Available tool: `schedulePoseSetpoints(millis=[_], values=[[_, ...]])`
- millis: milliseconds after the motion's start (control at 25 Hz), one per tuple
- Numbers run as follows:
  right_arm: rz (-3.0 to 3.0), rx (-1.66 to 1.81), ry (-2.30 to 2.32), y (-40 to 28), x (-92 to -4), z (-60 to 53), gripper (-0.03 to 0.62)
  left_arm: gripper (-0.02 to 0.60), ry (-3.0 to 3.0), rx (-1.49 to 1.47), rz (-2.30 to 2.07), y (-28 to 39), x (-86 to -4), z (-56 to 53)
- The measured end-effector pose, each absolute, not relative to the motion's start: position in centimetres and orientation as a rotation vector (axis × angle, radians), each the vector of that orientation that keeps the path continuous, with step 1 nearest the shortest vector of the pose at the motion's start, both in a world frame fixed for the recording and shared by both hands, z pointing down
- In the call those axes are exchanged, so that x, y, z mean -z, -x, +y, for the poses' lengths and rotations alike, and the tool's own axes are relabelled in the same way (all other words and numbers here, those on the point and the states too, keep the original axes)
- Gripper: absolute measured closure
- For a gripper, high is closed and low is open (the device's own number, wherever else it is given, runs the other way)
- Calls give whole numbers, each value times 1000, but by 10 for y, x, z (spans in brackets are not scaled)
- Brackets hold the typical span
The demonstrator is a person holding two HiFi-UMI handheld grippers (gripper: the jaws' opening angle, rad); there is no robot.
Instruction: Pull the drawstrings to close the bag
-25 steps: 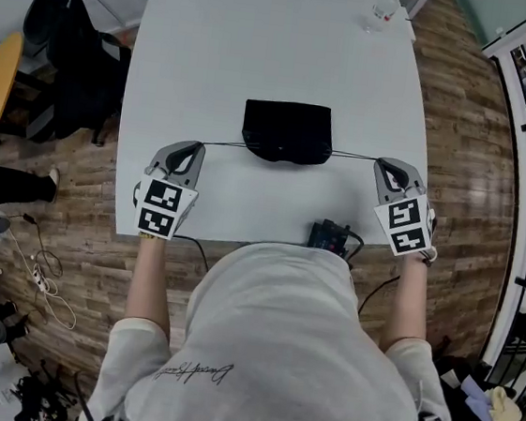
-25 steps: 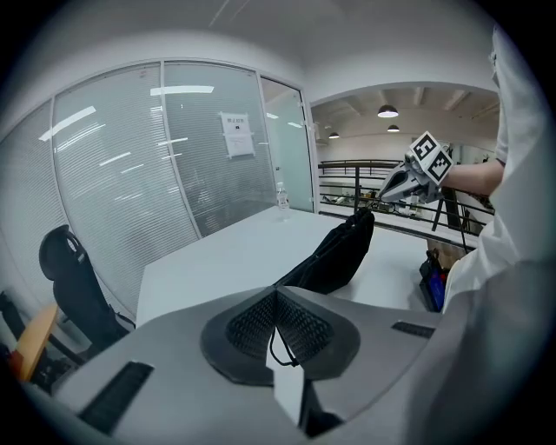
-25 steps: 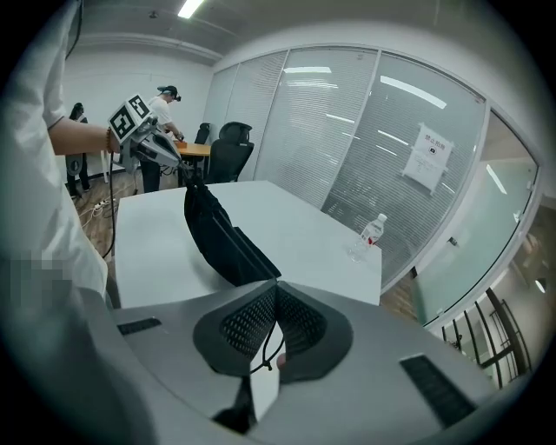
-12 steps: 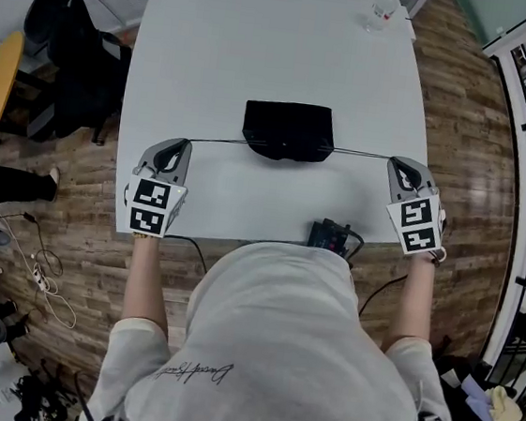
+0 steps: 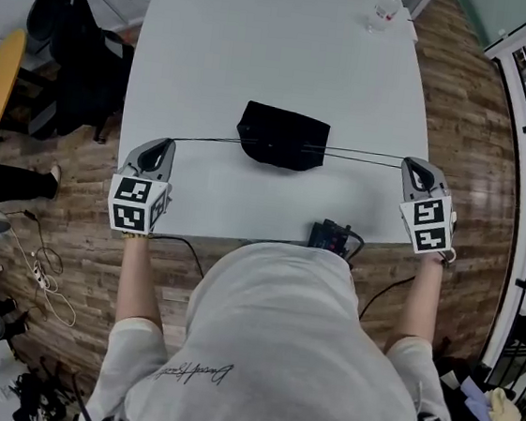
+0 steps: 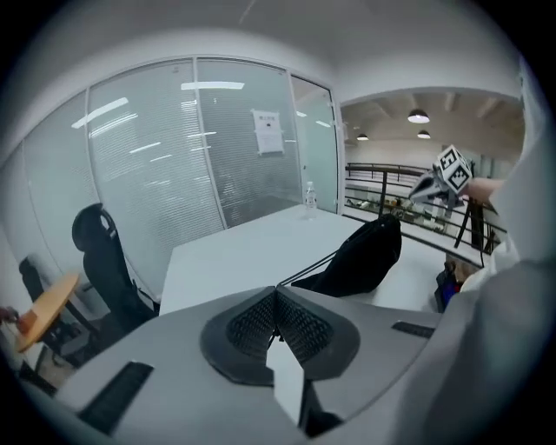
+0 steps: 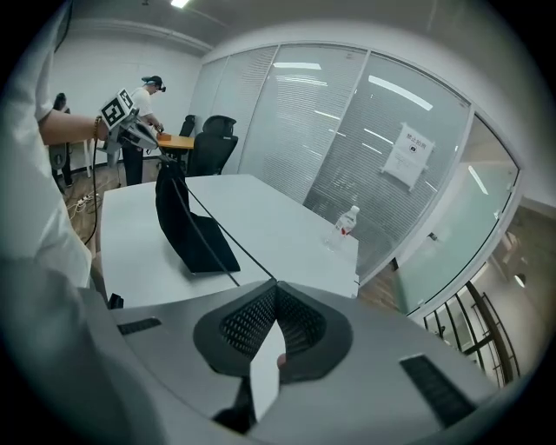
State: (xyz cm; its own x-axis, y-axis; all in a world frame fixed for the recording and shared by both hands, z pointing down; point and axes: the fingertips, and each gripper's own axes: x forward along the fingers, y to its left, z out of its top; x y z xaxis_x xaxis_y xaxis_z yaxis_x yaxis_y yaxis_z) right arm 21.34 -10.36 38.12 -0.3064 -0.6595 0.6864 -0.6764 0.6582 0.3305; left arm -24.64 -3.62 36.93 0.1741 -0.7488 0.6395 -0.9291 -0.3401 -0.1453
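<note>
Head view first: the black bag (image 5: 283,137) sits around the middle of the white table (image 5: 263,44), a bit skewed. A thin drawstring runs out of each side of it. The left drawstring (image 5: 205,140) goes off to the left gripper (image 5: 162,142) at the table's left edge. The right drawstring (image 5: 364,154) goes to the right gripper (image 5: 417,165) at the right edge. Both strings look straight and tight, and the two grippers are well apart with the bag between them. There's a water bottle (image 5: 384,8) at the far corner and a small black gadget (image 5: 331,233) at the near edge, just in front of the person.

Left gripper view: the jaws are pressed together and pinching the left drawstring (image 6: 304,271), which runs straight from the tips over to the bag (image 6: 360,256). The bag looks propped up here, top end raised and bottom on the table. You can see the right gripper (image 6: 439,181) beyond it, plus a black office chair (image 6: 104,252) off to the left by the glass wall.

Right gripper view: same deal. The jaws are squeezed together on the right drawstring (image 7: 230,252), which leads to the bag (image 7: 187,226) standing up on the table. The left gripper (image 7: 130,122) shows behind it, and the bottle (image 7: 347,222) is over on the right side of the table.
</note>
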Motion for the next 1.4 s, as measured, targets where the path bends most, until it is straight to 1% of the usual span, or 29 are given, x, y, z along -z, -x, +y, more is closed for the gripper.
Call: schedulePoseSetpoints(millis=[80,200,520,880,1160,1400], values=[[-2022,-27,-1054,-220,-381,-104,571,571,-2163,-896,-1620,250,-369,-35],[-2020,-27,-1065,-221,-381,-106,571,571,-2153,-952,-1643,254,-371,-34],[-2017,-74,-1115,-224,-386,-113,571,569,-2140,-786,-1609,246,-376,-35],[-2034,-129,-1098,-213,-393,-107,572,569,-2111,-616,-1575,235,-378,-34],[-2123,-178,-1078,-190,-390,-101,572,569,-2149,-483,-1505,207,-374,-35],[-2231,-256,-1013,-143,-389,-86,572,569,-2206,-475,-1438,169,-372,-35]])
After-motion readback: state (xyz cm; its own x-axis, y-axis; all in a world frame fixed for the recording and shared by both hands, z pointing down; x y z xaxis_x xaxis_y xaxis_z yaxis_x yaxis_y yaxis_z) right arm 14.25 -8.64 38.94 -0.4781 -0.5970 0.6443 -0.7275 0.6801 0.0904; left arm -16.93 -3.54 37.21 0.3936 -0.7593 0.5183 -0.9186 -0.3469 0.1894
